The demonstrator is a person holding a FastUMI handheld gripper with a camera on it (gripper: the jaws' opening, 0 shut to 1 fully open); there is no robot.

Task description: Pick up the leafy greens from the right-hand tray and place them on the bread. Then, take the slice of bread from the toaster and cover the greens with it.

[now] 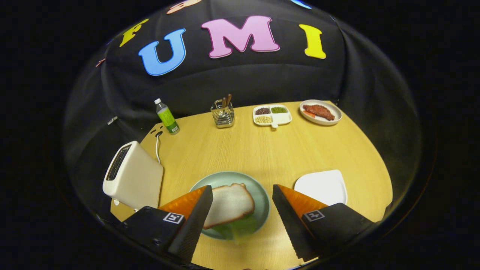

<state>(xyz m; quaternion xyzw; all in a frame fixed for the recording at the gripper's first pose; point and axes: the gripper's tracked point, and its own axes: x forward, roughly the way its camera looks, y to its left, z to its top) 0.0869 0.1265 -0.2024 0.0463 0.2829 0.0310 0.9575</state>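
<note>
The wooden desk [270, 150] carries everything here. At about 9 o'clock from the tongs [242, 195] stands the white toaster [133, 176], its cord running toward the back. Directly ahead, between the two fingers, lies the pale green plate [262, 195], and on it a slice of bread [229, 204] rests over the leafy greens [240, 227] (a green edge shows from under the near side of the bread). The tongs are released, spread wide and holding nothing, one finger at each side of the plate. At 2 o'clock, just beside the right finger, sits the white tray [322, 185]. Far back at 1 o'clock are a plate of meat [320, 112] and a divided dish of beans [272, 114]; at 12 o'clock a metal utensil holder [222, 114]; at 11 o'clock a small bottle [167, 117].
</note>
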